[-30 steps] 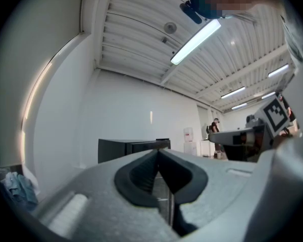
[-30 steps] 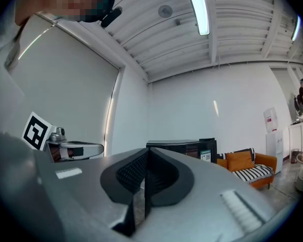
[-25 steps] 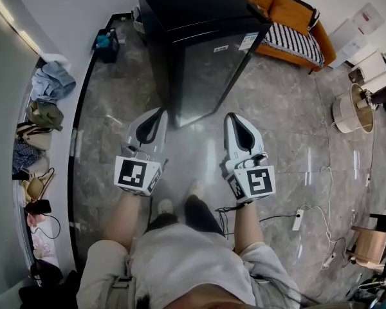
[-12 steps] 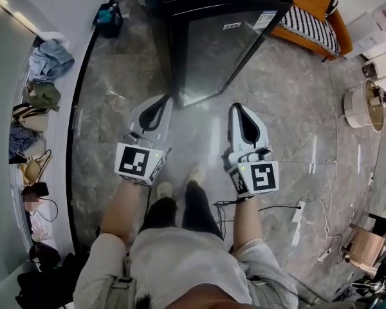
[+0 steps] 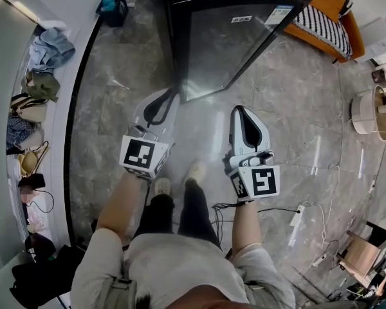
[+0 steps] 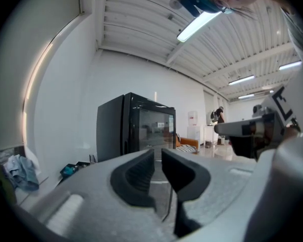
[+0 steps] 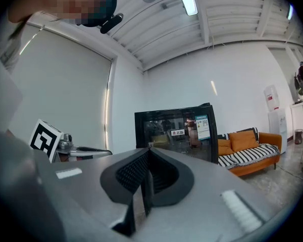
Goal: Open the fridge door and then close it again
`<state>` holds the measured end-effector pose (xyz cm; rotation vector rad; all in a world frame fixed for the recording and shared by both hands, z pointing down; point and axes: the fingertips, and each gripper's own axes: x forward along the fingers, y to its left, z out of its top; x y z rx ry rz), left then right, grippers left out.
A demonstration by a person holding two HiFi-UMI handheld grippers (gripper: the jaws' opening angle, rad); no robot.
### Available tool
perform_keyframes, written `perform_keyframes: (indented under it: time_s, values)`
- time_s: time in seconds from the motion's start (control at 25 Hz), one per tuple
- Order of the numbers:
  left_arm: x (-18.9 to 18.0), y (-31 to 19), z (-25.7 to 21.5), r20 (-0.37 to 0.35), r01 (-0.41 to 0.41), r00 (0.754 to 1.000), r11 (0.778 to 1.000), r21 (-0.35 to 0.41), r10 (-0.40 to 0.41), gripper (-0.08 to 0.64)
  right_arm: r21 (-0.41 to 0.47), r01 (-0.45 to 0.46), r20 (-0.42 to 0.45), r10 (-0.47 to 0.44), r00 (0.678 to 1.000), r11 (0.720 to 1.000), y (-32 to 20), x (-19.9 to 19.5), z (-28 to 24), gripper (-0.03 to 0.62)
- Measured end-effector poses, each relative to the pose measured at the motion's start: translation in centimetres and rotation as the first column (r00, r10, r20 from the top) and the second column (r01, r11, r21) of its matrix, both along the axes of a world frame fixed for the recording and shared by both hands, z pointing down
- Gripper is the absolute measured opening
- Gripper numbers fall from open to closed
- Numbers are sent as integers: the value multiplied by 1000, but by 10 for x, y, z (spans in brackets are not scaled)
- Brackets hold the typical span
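Observation:
The black fridge (image 5: 231, 37) with a glass door stands on the floor ahead, its door closed; it also shows in the left gripper view (image 6: 141, 130) and the right gripper view (image 7: 177, 130). My left gripper (image 5: 172, 95) is held low, just short of the door's lower left corner and not touching it. Its jaws (image 6: 158, 158) have just been opening and stand a narrow slit apart with nothing between them. My right gripper (image 5: 237, 110) hangs beside it to the right, farther from the fridge. Its jaws (image 7: 148, 155) are shut and empty.
An orange sofa (image 5: 328, 24) with a striped cushion stands right of the fridge. Clothes and bags (image 5: 42, 76) line the left wall. A round white tub (image 5: 370, 111) and a power strip with cables (image 5: 296, 214) lie to the right. My feet (image 5: 180, 179) are on the grey stone floor.
Both grippers have sunk and come nearer the fridge's front. The fridge has slid toward the top edge of the head view.

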<state>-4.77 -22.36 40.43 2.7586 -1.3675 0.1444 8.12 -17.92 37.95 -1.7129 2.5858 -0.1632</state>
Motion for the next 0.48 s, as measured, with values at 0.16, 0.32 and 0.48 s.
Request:
perform_keyframes:
  time_s: [0.16, 0.32, 0.48]
  values:
    - [-1, -28, 22, 6, 48, 999, 999, -9, -48, 72, -11, 18, 4, -18, 1000, 1000, -10, 5, 16, 2]
    - [5, -56, 42, 40, 56, 998, 998, -11, -55, 126, -20, 37, 0, -37, 999, 999, -19, 9, 33, 2]
    - [14, -88, 56, 81, 58, 995, 998, 4, -58, 169, -28, 45, 3, -45, 999, 999, -28, 14, 44, 2]
